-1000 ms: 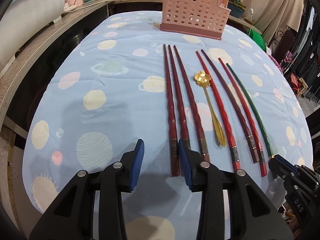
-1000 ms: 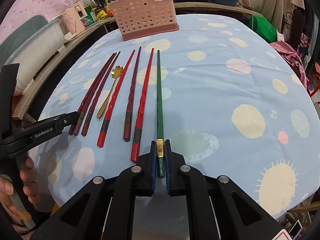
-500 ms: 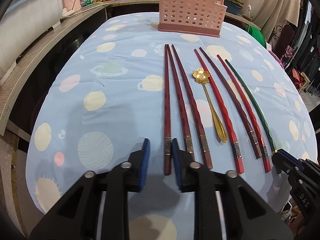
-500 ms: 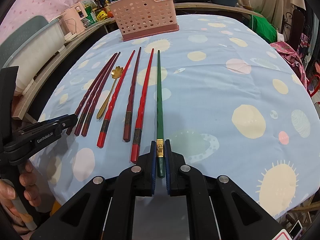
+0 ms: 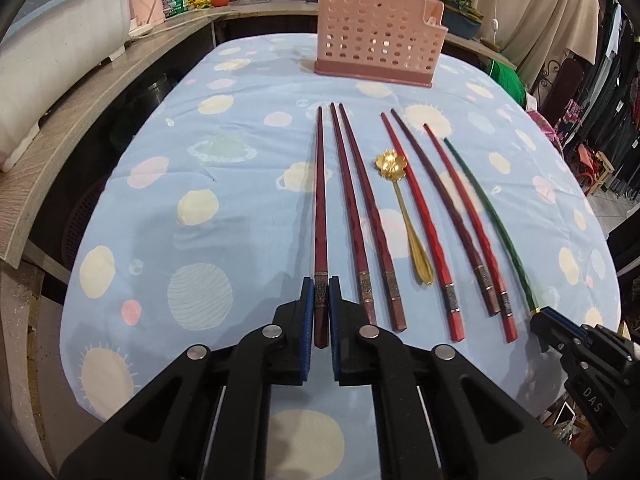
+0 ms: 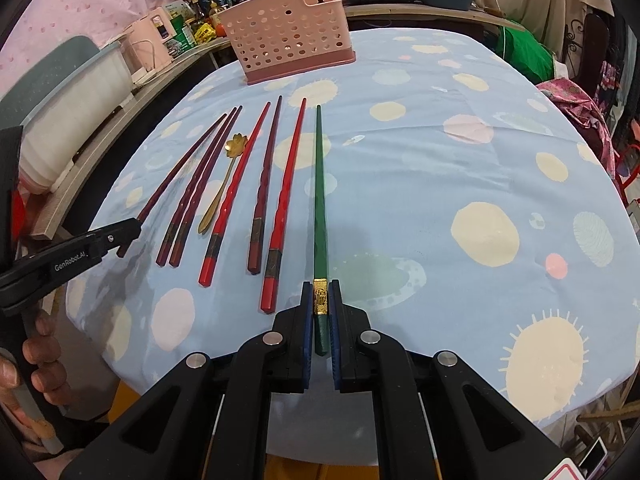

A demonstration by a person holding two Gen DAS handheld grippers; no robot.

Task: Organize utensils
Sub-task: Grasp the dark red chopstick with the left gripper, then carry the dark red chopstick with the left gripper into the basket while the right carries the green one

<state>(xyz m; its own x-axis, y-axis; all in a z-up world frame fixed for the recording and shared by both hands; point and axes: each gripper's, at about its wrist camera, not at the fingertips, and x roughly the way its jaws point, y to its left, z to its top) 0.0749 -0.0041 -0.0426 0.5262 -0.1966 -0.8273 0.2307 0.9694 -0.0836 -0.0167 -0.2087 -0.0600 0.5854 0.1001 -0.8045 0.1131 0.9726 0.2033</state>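
The worktop (image 5: 168,184), under a pale blue cloth printed with suns and planets, carries everything here. Near its far edge a pink perforated utensil basket (image 5: 376,36) stands upright on its base, well apart from the row of utensils lying lengthwise toward the near edge.

The left gripper (image 5: 321,312) reaches in over the near edge. Its blue-padded fingers (image 5: 307,320) are nearly closed and grip both sides of the banded butt end of the dark red chopstick (image 5: 320,200), the leftmost of the row. The right gripper (image 6: 321,312) also comes in over the near edge, with its fingers (image 6: 307,328) pressed against both sides of the green chopstick (image 6: 320,200) just at its gold band. This chopstick is the rightmost of the row, and its tip points at the basket.

Between these two lie two more dark red chopsticks (image 5: 362,216) close together, then a gold spoon (image 5: 404,208) with a flower-shaped bowl turned toward the far edge, then a bright red chopstick (image 5: 424,232), a maroon one (image 5: 448,216) and another red one (image 5: 468,224), all flat on the cloth.
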